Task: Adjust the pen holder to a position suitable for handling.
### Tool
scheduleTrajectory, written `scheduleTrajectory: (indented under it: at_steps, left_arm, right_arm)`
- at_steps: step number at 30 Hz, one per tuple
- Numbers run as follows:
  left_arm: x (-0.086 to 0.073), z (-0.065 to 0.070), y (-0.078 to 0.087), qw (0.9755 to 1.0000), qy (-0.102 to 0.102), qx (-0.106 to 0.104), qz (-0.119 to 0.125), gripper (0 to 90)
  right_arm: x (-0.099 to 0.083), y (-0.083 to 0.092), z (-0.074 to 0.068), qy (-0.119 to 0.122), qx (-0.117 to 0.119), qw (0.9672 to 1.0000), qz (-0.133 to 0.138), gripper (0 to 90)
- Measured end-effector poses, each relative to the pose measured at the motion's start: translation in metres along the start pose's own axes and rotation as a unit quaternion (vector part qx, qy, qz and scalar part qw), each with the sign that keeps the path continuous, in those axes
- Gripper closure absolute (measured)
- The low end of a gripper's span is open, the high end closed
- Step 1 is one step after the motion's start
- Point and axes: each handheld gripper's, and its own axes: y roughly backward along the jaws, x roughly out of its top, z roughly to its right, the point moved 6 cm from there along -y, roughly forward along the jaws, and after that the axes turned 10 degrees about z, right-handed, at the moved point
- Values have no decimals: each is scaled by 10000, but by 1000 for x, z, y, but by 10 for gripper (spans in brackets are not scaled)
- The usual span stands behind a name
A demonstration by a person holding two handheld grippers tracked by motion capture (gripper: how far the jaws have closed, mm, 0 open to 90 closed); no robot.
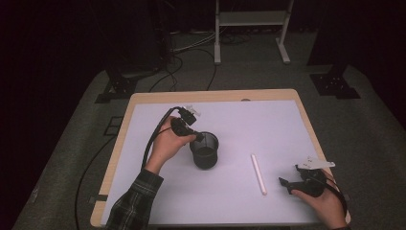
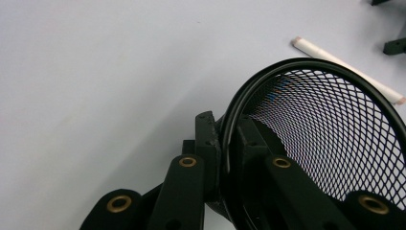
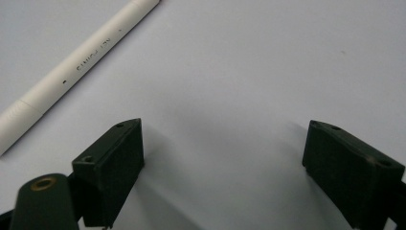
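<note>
Mesh cup rim clamped in left gripper jaws | right gripper jaws wide apart, holding nothing

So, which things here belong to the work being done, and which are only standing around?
In the work:
- black mesh cup, its rim clamped by the left gripper
- white pen, lying on the table
- right gripper, jaws open, beside the pen

Only standing around:
- white metal stand on the floor behind the table
- cables on the floor

Small grey print on the white marker, too blurred to read
</note>
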Motion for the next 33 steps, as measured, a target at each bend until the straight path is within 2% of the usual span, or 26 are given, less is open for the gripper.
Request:
scheduleTrajectory:
  at_steps: [12,19,33]
  left_arm:
    - [-1,23,-18,9996,-148,-259,-25,824]
    - [0,31,-29,9993,-207,-292,-47,824]
    - [-2,32,-36,9993,-232,-262,-161,822]
  right_arm:
    - [0,0,0,-13,2,10000,-7,130]
    - [0,0,0,4,-1,10000,2,130]
    - [0,0,0,5,0,10000,3,130]
